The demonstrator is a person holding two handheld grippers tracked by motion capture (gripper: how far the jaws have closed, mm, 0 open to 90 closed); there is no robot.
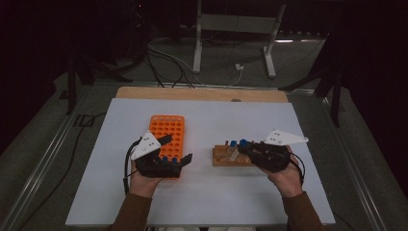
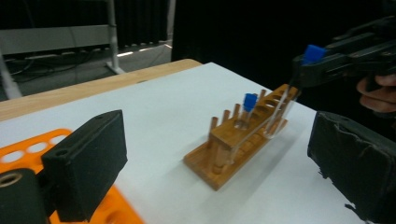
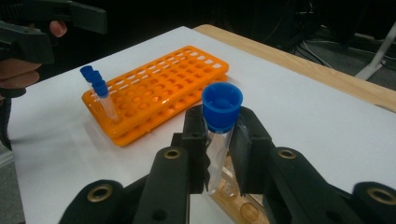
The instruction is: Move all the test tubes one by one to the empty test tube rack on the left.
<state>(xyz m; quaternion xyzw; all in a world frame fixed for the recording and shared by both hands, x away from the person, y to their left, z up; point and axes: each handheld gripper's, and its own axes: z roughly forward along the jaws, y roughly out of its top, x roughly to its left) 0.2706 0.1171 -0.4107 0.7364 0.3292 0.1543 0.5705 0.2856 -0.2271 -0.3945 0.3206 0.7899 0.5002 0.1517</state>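
Note:
My right gripper (image 3: 219,154) is shut on a clear tube with a blue cap (image 3: 222,107), held tilted over the wooden rack (image 1: 226,157). In the left gripper view the held tube (image 2: 282,105) slants down along the wooden rack (image 2: 233,144); I cannot tell whether its tip is in a hole. One more blue-capped tube (image 2: 250,101) stands in that rack. My left gripper (image 1: 177,150) is open with nothing between its pads (image 2: 88,163), over the near end of the orange rack (image 1: 166,130). Three blue-capped tubes (image 3: 95,81) stand at the orange rack's corner (image 3: 159,88).
Both racks sit on a white sheet (image 1: 207,192) over a wooden table (image 1: 202,94). Beyond the far edge are floor cables (image 1: 168,62) and a metal stand (image 1: 235,29). The person's hands and brown sleeves (image 1: 132,211) come in from the near edge.

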